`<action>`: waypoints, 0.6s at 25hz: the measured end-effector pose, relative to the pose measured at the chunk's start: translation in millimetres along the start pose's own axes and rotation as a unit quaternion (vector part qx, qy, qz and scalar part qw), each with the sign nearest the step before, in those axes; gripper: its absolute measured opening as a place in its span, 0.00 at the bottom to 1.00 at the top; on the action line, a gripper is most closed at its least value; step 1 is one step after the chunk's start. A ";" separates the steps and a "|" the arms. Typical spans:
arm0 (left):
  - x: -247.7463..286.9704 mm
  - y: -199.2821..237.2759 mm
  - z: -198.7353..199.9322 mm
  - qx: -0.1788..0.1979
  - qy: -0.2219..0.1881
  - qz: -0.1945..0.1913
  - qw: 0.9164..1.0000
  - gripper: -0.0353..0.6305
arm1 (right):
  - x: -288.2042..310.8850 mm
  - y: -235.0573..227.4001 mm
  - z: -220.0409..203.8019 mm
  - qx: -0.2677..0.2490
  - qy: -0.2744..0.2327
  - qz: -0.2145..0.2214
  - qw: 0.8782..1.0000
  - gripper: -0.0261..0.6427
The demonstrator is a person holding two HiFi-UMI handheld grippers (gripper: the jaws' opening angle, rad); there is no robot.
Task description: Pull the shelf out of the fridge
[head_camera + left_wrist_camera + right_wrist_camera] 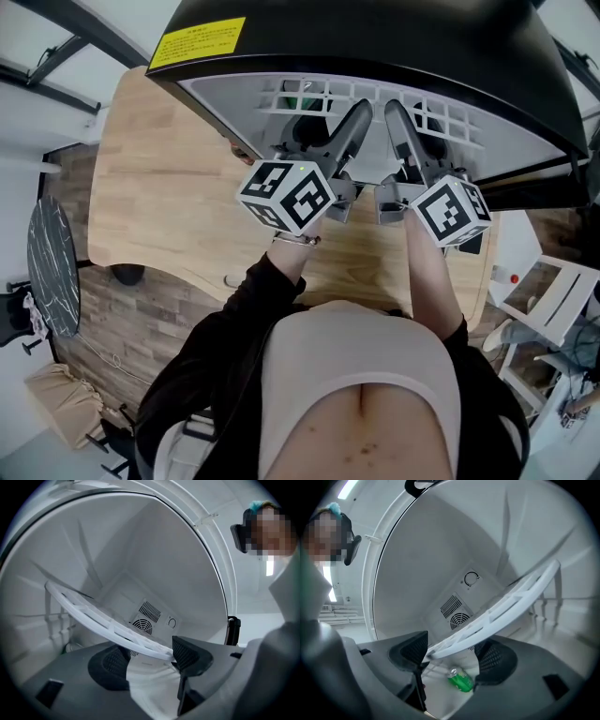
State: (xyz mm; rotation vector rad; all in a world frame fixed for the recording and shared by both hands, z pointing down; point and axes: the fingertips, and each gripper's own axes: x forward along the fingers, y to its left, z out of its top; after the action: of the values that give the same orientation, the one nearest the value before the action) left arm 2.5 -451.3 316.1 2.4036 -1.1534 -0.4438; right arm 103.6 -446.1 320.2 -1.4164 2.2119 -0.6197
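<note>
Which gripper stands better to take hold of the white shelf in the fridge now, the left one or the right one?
Neither clearly: the left gripper and the right gripper both stand open, with the front edge of the shelf crossing between their jaws. Closing both together seems best.

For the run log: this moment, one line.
left hand-held gripper: open, shelf between | right hand-held gripper: open, shelf between | shelf: inside fridge

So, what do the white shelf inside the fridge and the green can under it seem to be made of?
The shelf looks like matt white moulded plastic: flat solid bars in a grid, even colour, no metallic gleam. The can is probably thin metal, perhaps aluminium: glossy green wall, silvery top, though small in view.
</note>
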 end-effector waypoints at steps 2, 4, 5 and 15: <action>2.2 0.6 0.7 -0.002 0.000 0.000 1.000 0.46 | 2.9 -0.8 2.4 0.003 -0.004 0.000 1.000 0.50; 4.1 1.4 1.1 -0.004 -0.001 0.000 1.000 0.46 | 5.9 -1.0 3.5 0.007 -0.006 0.002 1.000 0.50; 5.1 1.8 1.2 -0.004 -0.001 0.000 1.000 0.46 | 7.2 -1.6 3.7 0.007 -0.006 0.002 1.000 0.50; 14.3 7.3 6.2 -0.016 -0.008 -0.001 1.000 0.46 | 14.4 -6.7 8.8 0.021 -0.022 0.006 1.000 0.50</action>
State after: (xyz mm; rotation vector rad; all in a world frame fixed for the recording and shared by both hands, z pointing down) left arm 3.5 -468.2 313.2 2.3768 -1.1429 -0.4793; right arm 108.1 -463.1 315.3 -1.3824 2.1591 -0.6217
